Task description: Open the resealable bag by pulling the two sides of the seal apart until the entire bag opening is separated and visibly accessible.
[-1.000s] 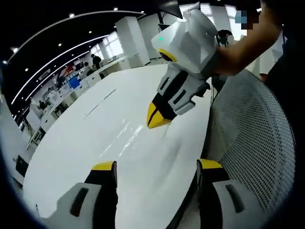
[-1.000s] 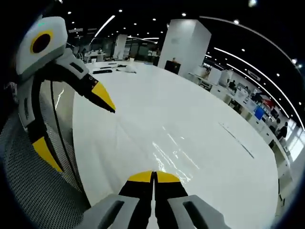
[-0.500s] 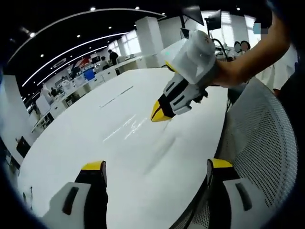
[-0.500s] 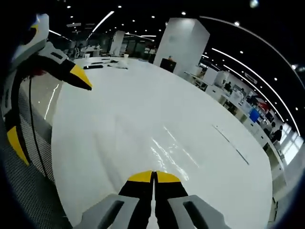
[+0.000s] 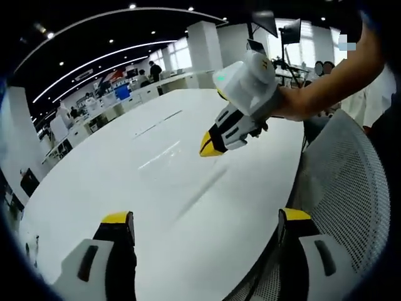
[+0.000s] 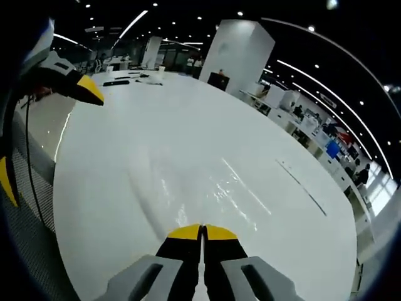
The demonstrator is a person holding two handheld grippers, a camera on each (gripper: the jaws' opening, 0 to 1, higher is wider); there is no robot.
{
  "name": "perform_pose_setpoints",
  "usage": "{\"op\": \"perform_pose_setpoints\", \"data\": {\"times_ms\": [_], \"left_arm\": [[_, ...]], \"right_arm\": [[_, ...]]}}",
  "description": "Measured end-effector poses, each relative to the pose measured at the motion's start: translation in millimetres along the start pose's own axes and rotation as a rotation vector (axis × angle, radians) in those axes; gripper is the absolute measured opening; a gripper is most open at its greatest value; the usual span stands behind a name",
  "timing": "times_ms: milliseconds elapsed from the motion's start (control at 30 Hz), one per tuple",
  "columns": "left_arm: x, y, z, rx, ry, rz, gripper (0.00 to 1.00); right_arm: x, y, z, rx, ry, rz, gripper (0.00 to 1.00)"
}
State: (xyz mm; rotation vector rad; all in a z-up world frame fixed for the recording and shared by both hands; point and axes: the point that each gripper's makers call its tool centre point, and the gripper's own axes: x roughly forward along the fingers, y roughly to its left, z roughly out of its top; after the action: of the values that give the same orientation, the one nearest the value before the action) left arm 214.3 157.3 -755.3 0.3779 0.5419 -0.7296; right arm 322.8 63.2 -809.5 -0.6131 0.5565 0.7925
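Note:
My left gripper (image 5: 207,218) is open wide, its yellow-tipped jaws spread over the near edge of the white table (image 5: 125,182) with nothing between them. It enters the right gripper view from the left as the left gripper (image 6: 45,135), one yellow fingertip (image 6: 88,89) over the table edge. My right gripper (image 6: 202,232) is shut, jaws pressed together, hovering above the glossy tabletop (image 6: 207,150). In the left gripper view the right gripper (image 5: 210,147) hangs above the table, tips together, held by a person's arm (image 5: 326,81).
A grey mesh chair back (image 5: 351,182) stands at the table's near edge, right of my left gripper. Dark small items (image 6: 125,80) lie at the table's far end. A white pillar (image 6: 235,56) and rows of desks (image 6: 313,119) stand beyond.
Both views have shifted with the hands. The two grippers have drawn farther apart: the left one now sits at the edge of the right gripper view. Neither gripper's jaws changed.

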Motion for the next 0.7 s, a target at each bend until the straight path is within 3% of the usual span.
{"op": "perform_pose_setpoints", "data": {"times_ms": [700], "left_arm": [[-1, -3.0, -6.9, -0.009, 0.034, 0.000, 0.91]], "right_arm": [[5, 14, -15.6, 0.081, 0.015, 0.037, 0.00]]}}
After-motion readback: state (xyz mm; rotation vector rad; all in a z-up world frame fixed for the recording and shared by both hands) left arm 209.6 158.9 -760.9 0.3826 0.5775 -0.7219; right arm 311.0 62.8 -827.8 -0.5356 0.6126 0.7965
